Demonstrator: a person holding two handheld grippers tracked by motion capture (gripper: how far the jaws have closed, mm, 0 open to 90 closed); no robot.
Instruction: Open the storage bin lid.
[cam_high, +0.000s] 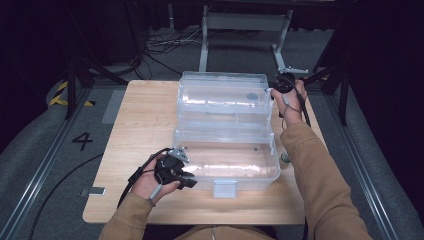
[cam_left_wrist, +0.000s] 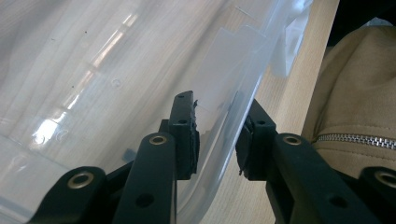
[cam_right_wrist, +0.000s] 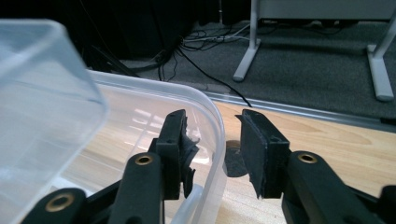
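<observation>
A clear plastic box (cam_high: 272, 150) stands on the wooden table (cam_high: 145, 115) with its lid (cam_high: 225, 97) swung open toward the far side. My left gripper (cam_high: 186, 176) is at the box's near left corner. In the left gripper view its jaws straddle the box's front wall (cam_left_wrist: 233, 93), and the left gripper (cam_left_wrist: 217, 144) is shut on it. My right gripper (cam_high: 281, 84) is at the lid's far right corner. The lid's rim (cam_right_wrist: 215, 140) runs between the jaws of the right gripper (cam_right_wrist: 212, 149), which is open, with a gap beside the right pad (cam_right_wrist: 252, 149).
A white latch (cam_high: 224, 189) hangs on the box's front. A small grey disc (cam_high: 285, 158) lies on the table right of the box. Another grey disc (cam_right_wrist: 233, 163) lies by the lid. A metal frame (cam_high: 240, 25) and cables (cam_high: 165, 42) are on the floor beyond.
</observation>
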